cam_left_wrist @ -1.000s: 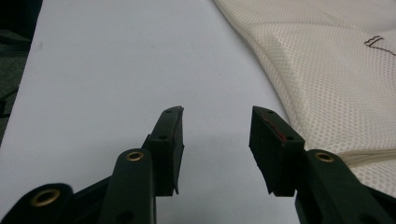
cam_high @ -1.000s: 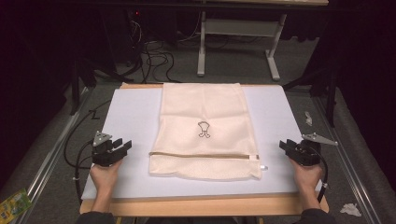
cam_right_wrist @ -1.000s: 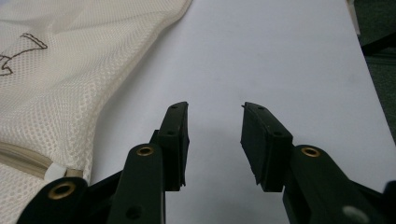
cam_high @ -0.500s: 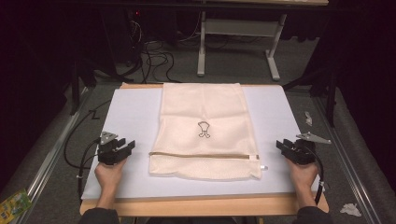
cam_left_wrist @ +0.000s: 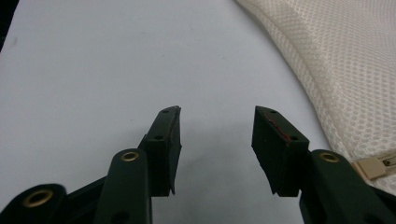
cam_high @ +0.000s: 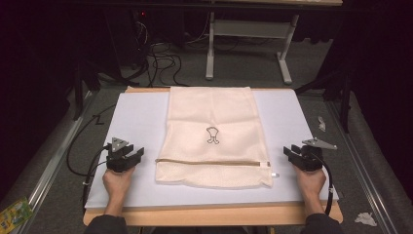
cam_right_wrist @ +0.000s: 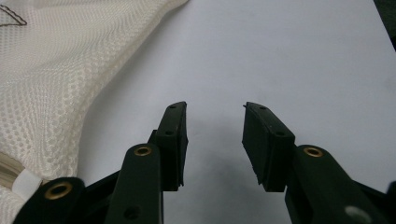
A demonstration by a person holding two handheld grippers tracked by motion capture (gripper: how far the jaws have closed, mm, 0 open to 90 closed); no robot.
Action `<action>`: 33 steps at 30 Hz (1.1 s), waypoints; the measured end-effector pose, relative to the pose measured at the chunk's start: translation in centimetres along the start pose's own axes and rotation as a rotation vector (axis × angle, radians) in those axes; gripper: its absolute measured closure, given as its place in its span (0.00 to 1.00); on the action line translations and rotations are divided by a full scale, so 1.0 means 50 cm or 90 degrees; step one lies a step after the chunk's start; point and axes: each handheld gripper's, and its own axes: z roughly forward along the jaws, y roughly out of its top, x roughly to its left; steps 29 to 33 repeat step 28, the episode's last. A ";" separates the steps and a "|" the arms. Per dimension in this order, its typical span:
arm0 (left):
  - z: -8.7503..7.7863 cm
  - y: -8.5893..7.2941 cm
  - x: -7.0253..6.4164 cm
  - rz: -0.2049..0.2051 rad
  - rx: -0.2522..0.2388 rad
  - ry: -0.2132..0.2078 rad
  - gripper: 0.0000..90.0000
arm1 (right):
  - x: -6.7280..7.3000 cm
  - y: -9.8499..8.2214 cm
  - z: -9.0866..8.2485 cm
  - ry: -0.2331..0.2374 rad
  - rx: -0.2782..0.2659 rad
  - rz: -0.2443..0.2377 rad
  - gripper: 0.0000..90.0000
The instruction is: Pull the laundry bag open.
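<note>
On the white worktop (cam_high: 136, 122), the mesh bag (cam_high: 212, 136) lies lengthwise front to back, zipper nearest the front edge. Left claw (cam_high: 130, 156) and right claw (cam_high: 292, 152), both released and lately widening, flank it, holding nothing.

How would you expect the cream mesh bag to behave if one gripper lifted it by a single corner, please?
The mesh bag would probably droop and fold: it lies flat and limp on the white mat. Its open netting suggests it is light. The zip along its near end may add slight stiffness there.
</note>
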 end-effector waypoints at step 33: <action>0.012 -0.005 -0.016 0.038 0.017 0.023 0.47 | 0.014 -0.009 0.017 -0.029 0.014 -0.024 0.55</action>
